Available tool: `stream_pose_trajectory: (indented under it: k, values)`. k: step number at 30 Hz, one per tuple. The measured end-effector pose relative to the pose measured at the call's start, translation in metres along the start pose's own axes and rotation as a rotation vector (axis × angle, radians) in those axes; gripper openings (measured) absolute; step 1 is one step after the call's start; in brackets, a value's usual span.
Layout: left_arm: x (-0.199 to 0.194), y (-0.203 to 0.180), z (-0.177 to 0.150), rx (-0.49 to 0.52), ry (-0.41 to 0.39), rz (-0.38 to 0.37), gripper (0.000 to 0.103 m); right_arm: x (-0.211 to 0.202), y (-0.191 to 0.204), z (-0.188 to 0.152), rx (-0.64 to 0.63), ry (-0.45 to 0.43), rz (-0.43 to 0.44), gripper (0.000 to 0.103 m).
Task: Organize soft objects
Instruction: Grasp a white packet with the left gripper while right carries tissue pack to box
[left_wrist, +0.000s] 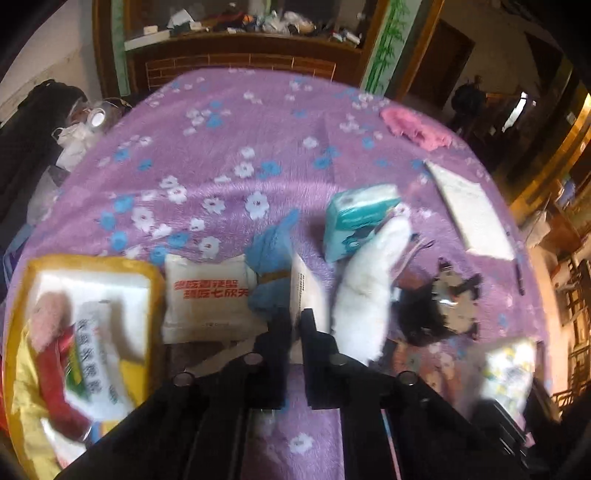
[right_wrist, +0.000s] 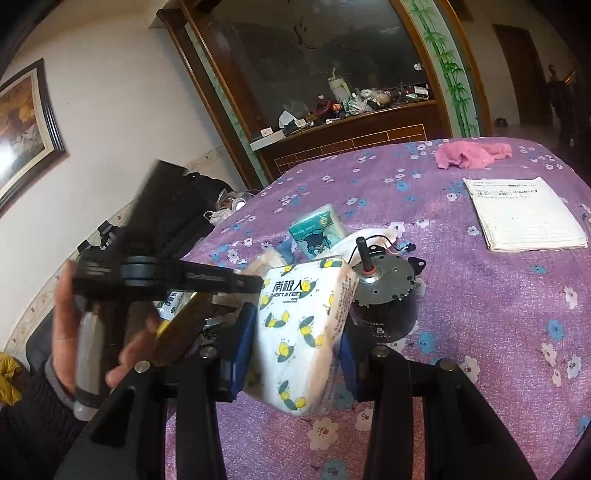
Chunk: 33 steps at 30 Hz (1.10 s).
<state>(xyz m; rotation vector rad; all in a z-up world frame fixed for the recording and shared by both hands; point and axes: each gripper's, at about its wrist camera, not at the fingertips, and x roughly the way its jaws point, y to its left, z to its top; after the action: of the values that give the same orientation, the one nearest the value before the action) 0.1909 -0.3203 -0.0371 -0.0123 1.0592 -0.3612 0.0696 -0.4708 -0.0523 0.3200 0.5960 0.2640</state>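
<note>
My right gripper (right_wrist: 295, 354) is shut on a white tissue pack with bee prints (right_wrist: 303, 325), held just above the purple flowered bedspread (right_wrist: 480, 314). In the left wrist view my left gripper (left_wrist: 295, 321) points down with its jaws together, pinching the thin edge of a white printed packet (left_wrist: 308, 288). A blue cloth (left_wrist: 273, 266) lies against that packet on its left. A white fluffy piece (left_wrist: 369, 291) and a teal tissue pack (left_wrist: 354, 221) lie to its right. A yellow bag (left_wrist: 92, 260) at the left holds a pink plush and tissue packs.
A white pack with red letters (left_wrist: 207, 295) lies beside the yellow bag. A black and metal motor (right_wrist: 384, 280) sits behind the bee-print pack. A pink cloth (right_wrist: 469, 153) and a notebook (right_wrist: 524, 214) lie farther back. A hand (right_wrist: 66, 332) holds the left gripper at the bed's left edge.
</note>
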Motion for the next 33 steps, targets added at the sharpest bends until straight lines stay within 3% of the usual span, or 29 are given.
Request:
stream_pose_trajectory:
  k: [4, 14, 18, 23, 29, 33]
  values:
    - [-0.031, 0.006, -0.012, -0.022, -0.055, -0.032, 0.003, 0.000, -0.001, -0.001, 0.006, 0.003, 0.006, 0.040]
    - [-0.115, 0.054, -0.057, -0.168, -0.149, -0.222, 0.003, 0.006, 0.008, -0.005, -0.038, 0.018, 0.011, 0.040]
    - [-0.146, 0.073, -0.075, -0.181, -0.193, -0.208, 0.003, 0.004, 0.017, -0.005, -0.022, 0.027, 0.049, 0.040]
    - [-0.168, 0.110, -0.090, -0.240, -0.239, -0.178, 0.003, 0.002, 0.051, -0.005, 0.001, 0.050, 0.156, 0.041]
    - [-0.164, 0.152, -0.102, -0.312, -0.240, -0.164, 0.003, 0.026, 0.113, -0.006, -0.098, 0.129, 0.208, 0.041]
    - [-0.154, 0.176, -0.107, -0.355, -0.223, -0.181, 0.003, 0.048, 0.136, -0.004, -0.099, 0.185, 0.241, 0.041]
